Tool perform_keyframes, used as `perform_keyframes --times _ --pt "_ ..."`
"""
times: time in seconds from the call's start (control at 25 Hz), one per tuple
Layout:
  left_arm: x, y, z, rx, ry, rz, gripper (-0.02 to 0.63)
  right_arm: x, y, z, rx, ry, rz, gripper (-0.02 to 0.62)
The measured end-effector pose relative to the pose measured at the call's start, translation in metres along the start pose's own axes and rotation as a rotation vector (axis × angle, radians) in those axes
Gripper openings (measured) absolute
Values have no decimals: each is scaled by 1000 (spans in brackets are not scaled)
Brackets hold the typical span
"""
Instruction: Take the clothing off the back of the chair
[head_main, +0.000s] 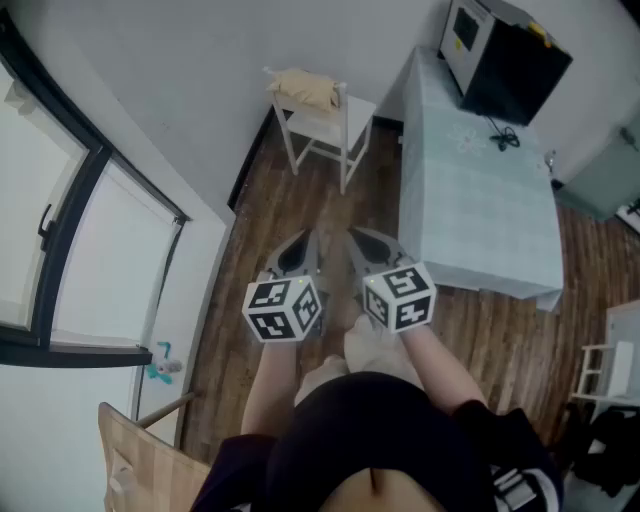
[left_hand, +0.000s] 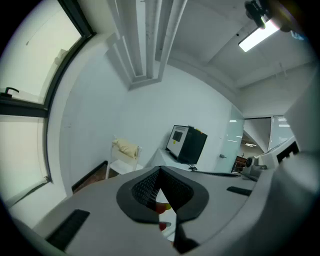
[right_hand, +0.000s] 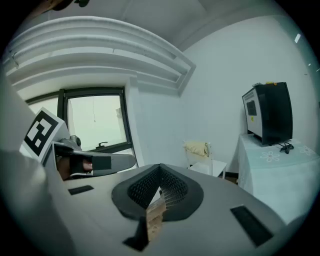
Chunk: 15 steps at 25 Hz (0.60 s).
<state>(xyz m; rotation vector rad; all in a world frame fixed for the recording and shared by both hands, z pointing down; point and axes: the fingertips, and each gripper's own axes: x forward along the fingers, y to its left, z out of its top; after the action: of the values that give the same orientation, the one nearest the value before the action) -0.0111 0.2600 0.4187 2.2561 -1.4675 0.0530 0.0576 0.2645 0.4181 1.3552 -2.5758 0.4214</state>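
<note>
A cream garment hangs over the back of a white chair against the far wall. It also shows in the left gripper view as the garment and in the right gripper view as the garment. My left gripper and right gripper are held side by side in front of my body, well short of the chair and pointing toward it. Both are shut with nothing between the jaws, as the left gripper and the right gripper show up close.
A table with a pale cloth stands right of the chair and carries a black boxy appliance. A window lines the left wall. A wooden chair is at my near left and a white rack at my right.
</note>
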Motion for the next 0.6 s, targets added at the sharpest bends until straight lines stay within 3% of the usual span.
perform_keyframes --times 0.6 --pt "-23 -14 -1 13 -6 20 -2 -23 14 -2 -7 -24 4 11"
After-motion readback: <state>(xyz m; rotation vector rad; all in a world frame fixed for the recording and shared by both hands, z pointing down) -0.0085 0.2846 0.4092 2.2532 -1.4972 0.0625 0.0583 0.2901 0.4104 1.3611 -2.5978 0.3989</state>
